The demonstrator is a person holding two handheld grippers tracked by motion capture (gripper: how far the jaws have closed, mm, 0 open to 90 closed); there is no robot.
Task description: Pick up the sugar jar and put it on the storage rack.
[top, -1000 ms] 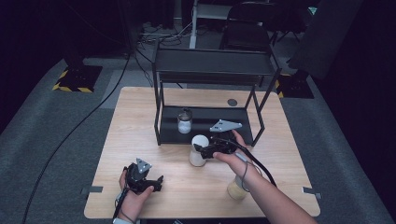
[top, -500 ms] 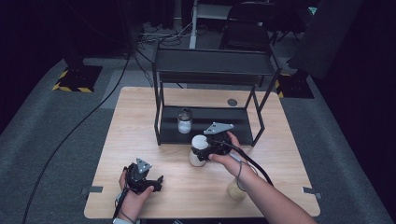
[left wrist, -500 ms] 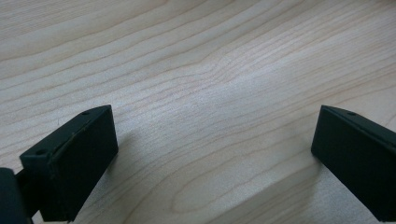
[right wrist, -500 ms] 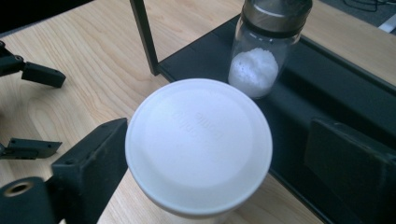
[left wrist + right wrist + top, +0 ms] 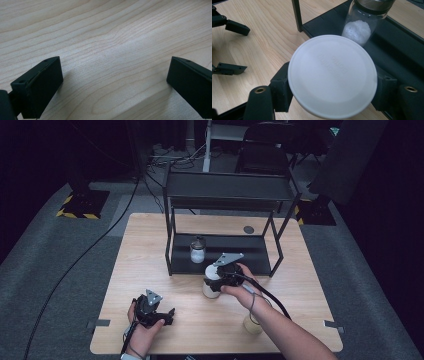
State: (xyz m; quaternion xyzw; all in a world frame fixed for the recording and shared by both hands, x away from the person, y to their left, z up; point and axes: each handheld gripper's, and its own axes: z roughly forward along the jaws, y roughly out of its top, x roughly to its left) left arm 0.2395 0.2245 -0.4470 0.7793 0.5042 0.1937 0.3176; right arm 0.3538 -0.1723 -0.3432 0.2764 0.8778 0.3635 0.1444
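Note:
A white round-lidded container (image 5: 212, 289) stands on the wooden table (image 5: 150, 240) just in front of the black rack (image 5: 225, 192). My right gripper (image 5: 217, 281) grips it below the lid. In the right gripper view the jaws press both sides under the white lid (image 5: 332, 75); they have just been closing, with the container between them, and my right gripper (image 5: 333, 86) is shut on it. My left gripper (image 5: 156, 314) rests low at the front left, held in a hand. Its jaws stand wide apart over bare wood (image 5: 112, 82) with nothing between them.
A glass jar of white powder (image 5: 197, 251) stands on the rack's lower shelf (image 5: 245, 251), close behind the container (image 5: 359, 27). A small yellowish jar (image 5: 252, 325) sits under the right forearm. A rack post (image 5: 298, 15) rises just left of the glass jar.
My right gripper has shifted a little left onto the white container and closed its jaws on it. The left hand and its gripper have stayed put.

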